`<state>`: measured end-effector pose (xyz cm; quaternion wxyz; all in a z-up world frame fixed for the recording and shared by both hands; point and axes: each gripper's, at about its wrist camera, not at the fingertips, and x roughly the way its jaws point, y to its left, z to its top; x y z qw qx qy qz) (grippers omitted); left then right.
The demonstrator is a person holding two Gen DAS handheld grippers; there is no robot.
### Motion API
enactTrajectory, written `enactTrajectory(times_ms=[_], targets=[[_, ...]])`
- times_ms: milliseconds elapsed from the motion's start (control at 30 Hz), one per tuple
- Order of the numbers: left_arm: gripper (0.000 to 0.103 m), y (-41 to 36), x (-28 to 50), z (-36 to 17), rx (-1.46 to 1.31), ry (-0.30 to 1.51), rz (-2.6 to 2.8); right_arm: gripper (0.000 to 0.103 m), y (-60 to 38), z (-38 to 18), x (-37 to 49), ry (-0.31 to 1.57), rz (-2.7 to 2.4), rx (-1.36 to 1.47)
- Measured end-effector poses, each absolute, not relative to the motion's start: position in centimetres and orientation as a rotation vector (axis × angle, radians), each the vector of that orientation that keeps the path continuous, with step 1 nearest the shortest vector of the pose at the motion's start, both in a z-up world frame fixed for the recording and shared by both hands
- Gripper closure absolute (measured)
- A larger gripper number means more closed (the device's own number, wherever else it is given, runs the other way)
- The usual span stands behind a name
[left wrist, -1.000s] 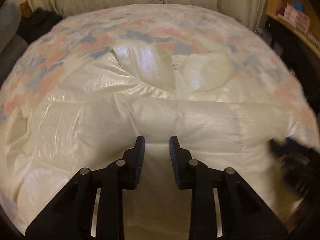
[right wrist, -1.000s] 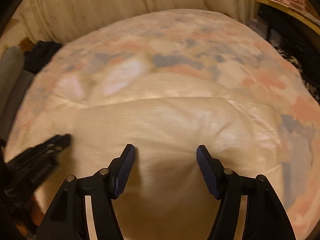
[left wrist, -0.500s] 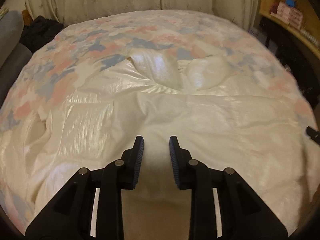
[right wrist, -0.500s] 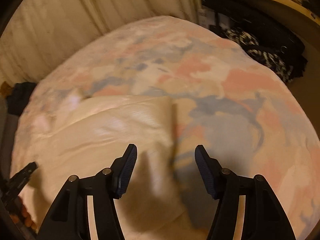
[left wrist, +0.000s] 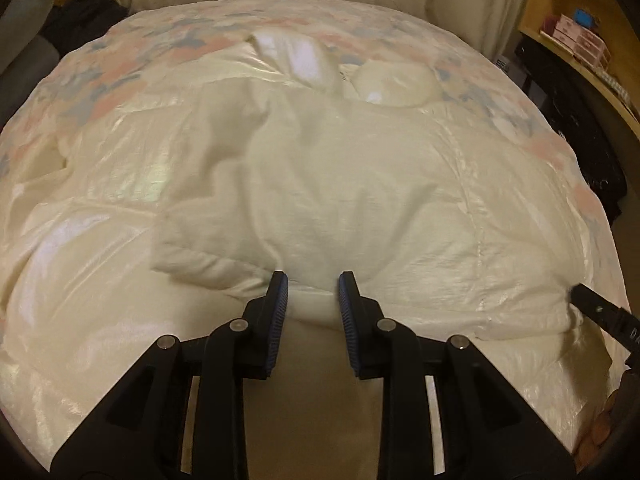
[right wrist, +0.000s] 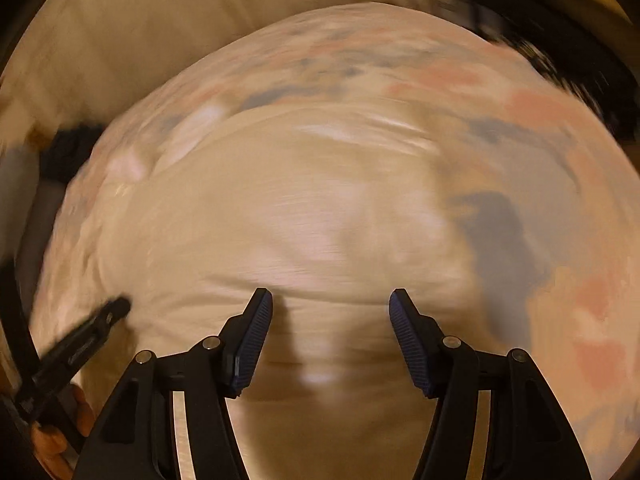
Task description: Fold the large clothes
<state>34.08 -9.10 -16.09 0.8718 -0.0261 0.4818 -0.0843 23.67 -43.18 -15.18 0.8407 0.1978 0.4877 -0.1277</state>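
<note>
A cream, shiny padded jacket [left wrist: 340, 168] lies spread over a bed with a pink-and-blue patterned bedspread [left wrist: 120, 60]. A matte padded flap of it lies bunched across the middle. My left gripper [left wrist: 312, 284] is narrowly shut on the flap's thick near edge, which bulges between the blue pads. The right gripper's black tip [left wrist: 592, 312] shows at the jacket's right edge. In the blurred right wrist view, my right gripper [right wrist: 331, 300] hangs wide open over the jacket [right wrist: 300, 220], nothing between its pads. The left gripper [right wrist: 100, 320] shows at lower left, with a hand [right wrist: 76, 412] behind it.
Pale curtains hang behind the bed. A dark heap of clothes [left wrist: 84, 12] and a grey seat [left wrist: 24, 40] sit at the far left. On the right, a wooden shelf holds pink boxes [left wrist: 576, 36], with dark items [left wrist: 580, 128] below it. Bare bedspread [right wrist: 560, 160] lies right of the jacket.
The padded flap has shifted and now lies bunched over the jacket's middle. My right gripper swung out over the bare bedspread, then back over the jacket. It stayed open.
</note>
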Motion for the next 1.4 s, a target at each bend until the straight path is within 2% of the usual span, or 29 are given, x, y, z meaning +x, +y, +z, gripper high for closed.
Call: enactTrajectory(times_ms=[300,800,1100,1400], targets=[[0.079,-7.3,29.5,-13.4,-0.046,1.022,-0.172,0.041,-45.5,-13.7,17.9,1.026,-0.324,0.514],[0.079,-3.3,15.8,-8.6,-0.045,0.99,-0.191,0.041,-38.3,-8.5,7.0,0.932,-0.177,0.539],[0.078,1.5,10.8,-6.8,-0.043,0.988,-0.165,0.038,-30.9,-7.6,3.7,0.992,-0.082,0.397],[0.078,8.4,10.4,-5.5,-0.107,0.974,-0.09,0.037,-21.8,-5.9,3.7,1.006,0.055,0.215]])
